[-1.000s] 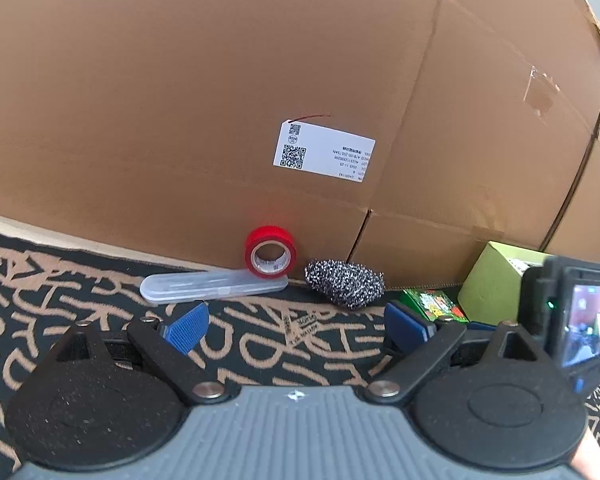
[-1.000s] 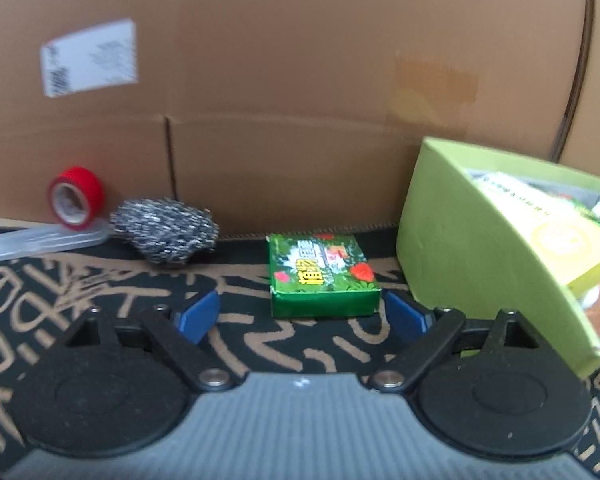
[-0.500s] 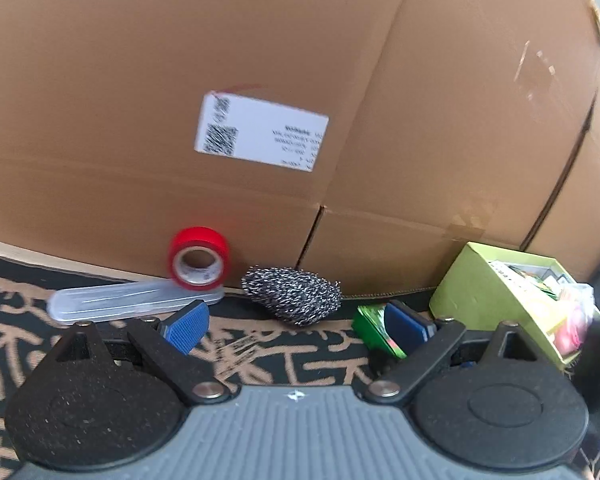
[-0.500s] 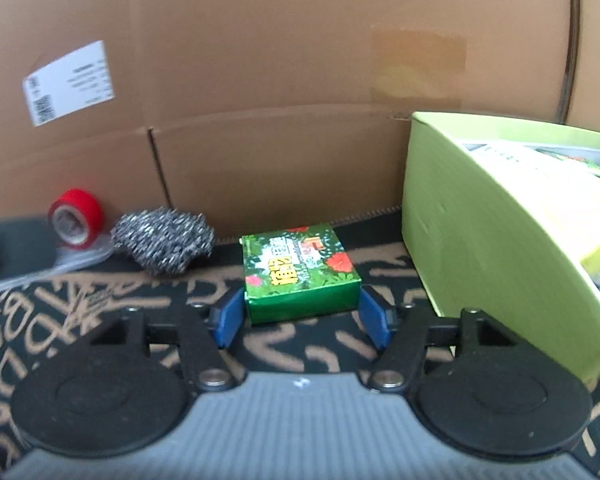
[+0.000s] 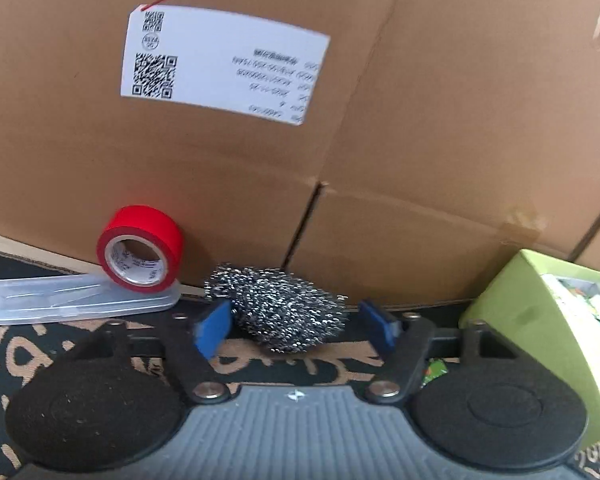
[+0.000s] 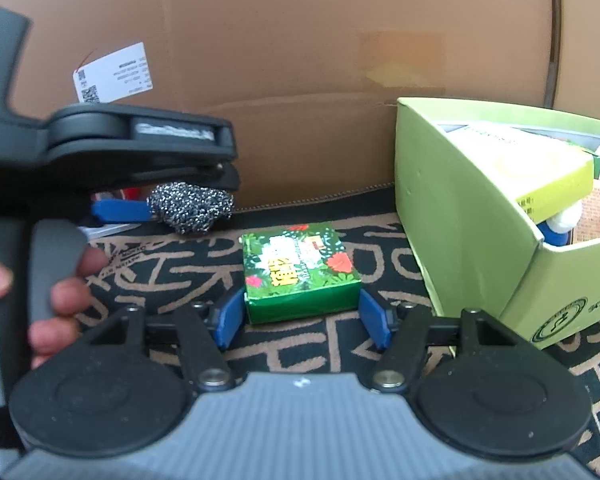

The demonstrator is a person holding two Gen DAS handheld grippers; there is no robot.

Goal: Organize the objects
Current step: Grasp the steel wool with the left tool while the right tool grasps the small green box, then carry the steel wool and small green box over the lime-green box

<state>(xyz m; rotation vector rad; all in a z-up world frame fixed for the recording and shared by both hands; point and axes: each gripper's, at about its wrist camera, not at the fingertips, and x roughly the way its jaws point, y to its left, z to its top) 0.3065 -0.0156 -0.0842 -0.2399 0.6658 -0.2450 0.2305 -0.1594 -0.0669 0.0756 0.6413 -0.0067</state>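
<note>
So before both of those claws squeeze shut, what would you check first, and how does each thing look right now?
1. Left gripper open around the steel wool scrubber: ok, a blue pad on each side.
2. Right gripper open around the green box: ok, pads flank its near end.
3. Pads already touching either item: cannot tell.
4. Red tape roll clear of the left pads: ok, it sits apart on the clear plastic case.
5. Lime bin clear of the right pads: ok, beside them.
6. Room left in the bin: cannot tell, it looks quite full.
</note>
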